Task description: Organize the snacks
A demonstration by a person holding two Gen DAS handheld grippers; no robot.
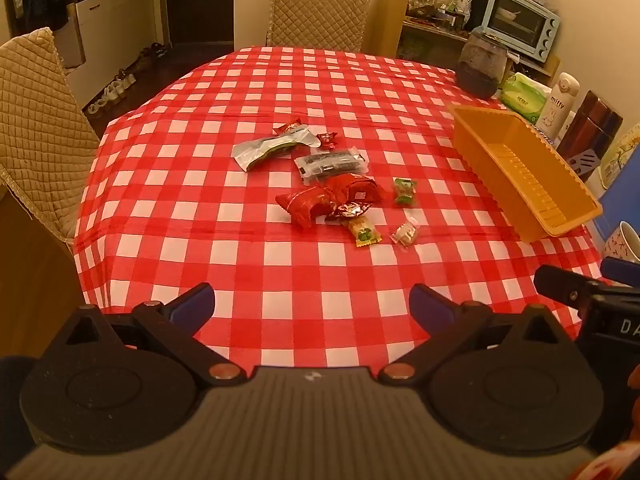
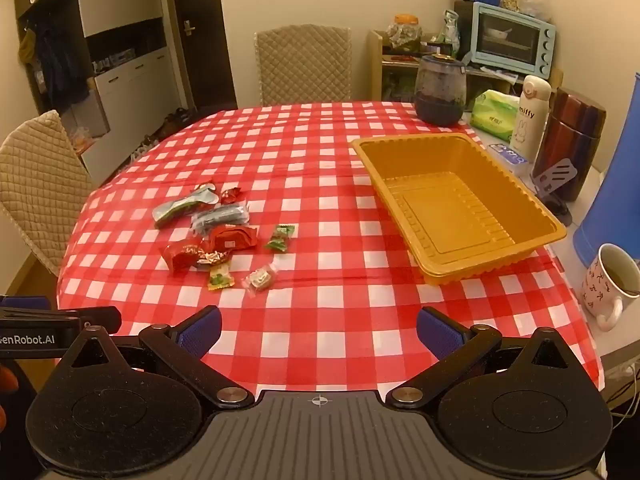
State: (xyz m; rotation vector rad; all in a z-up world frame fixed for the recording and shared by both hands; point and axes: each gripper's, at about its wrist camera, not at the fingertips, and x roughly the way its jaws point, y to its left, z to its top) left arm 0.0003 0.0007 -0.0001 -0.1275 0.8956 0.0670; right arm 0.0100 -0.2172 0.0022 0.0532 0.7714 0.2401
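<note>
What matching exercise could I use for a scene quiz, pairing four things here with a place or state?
Things:
1. orange tray
2. snacks
3. mug
4. left hand-held gripper

Places or states:
A. scattered on the checked cloth
B. open, holding nothing
C. empty
D. off the cloth, at the table's right edge

Pairs: 1-C, 2-A, 3-D, 4-B

A home dining room: a table [image 2: 320, 152] under a red-checked cloth, quilted-cover chairs [image 2: 304, 64] drawn up to it. Behind the table's far right corner stands a shelf with a blue toaster oven [image 2: 512, 38]; left of the table, shoes [image 1: 116, 88] line the floor by a cabinet.
</note>
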